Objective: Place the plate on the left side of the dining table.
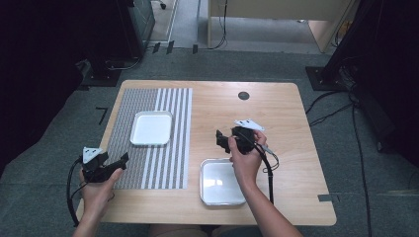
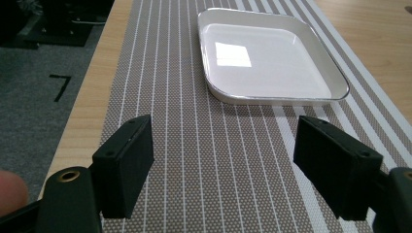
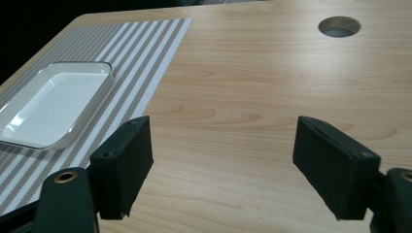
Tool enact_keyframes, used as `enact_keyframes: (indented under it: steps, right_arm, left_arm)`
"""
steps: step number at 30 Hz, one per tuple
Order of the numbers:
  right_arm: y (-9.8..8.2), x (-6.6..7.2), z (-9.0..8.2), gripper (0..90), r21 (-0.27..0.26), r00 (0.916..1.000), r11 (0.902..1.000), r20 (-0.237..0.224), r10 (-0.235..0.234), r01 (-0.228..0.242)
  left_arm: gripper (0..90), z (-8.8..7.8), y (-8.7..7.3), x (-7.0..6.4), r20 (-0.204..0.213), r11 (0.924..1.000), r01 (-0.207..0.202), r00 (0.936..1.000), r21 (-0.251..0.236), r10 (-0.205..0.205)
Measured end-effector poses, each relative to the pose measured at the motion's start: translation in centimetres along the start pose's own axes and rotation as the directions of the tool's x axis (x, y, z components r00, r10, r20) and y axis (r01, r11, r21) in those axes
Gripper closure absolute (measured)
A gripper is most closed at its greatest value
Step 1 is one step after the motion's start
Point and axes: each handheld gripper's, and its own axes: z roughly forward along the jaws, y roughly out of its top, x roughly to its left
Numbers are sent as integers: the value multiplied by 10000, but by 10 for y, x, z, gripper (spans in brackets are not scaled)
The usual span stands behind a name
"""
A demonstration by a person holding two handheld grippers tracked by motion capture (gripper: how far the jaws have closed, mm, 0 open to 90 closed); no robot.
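the left gripper (image 2: 223, 170) gapes wide and empty over the grey striped woven placemat (image 2: 194, 160), short of the white square plastic tray (image 2: 272, 63). the right gripper (image 3: 223, 167), equally wide and empty, hangs above bare light wooden table (image 3: 252, 97).

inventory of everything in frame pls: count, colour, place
Square white shallow trays: 2, white; one on the striped mat, one on bare wood near the table's front edge, beside the right hand.
Woven striped placemat: 1, grey-brown with white stripes; left part of the table.
Light wooden table: 1, pale wood, rounded corners; centre of the high view.
Round cable hole: 1, dark grey; far middle of the tabletop.
Cables on the floor: several, black; on the grey carpet to the right of the table.
Left gripper: 1, black; over the mat's near left corner, jaws open, nothing between them.
Right gripper: 1, black; above the table's middle, jaws open, nothing between them.
Hands: 2; left, right, entering from the bottom.
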Motion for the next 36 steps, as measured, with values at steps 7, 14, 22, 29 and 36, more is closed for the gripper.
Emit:
enact_keyframes:
  steps: [7, 14, 22, 29, 36]
  right_arm:
    - [-10, -22, -17, 228, -14, 9997, 9997, -90, -230, 230]
    - [-25, -48, -33, 219, 49, 10000, 10000, 40, 4, -4]
    - [-47, -79, -51, 222, 43, 9990, 9998, 420, 172, -174]
    - [-62, -105, -66, 220, 13, 9966, 9997, 789, 251, -253]
    - [-76, -126, -81, 217, 31, 9933, 9997, 1135, 227, -231]
  left_arm:
    - [228, -11, -11, -1, 120, 10000, 16, 9999, -90, -15]
    - [234, -14, -25, 1, 169, 9998, -102, 9998, 144, 100]
    - [239, -22, -35, 7, 24, 9997, -258, 9997, 14, 258]
    - [245, -25, -49, 19, -259, 9996, -248, 9993, 132, 252]
    - [245, -25, -58, 34, -595, 9994, -155, 9981, 302, 173]
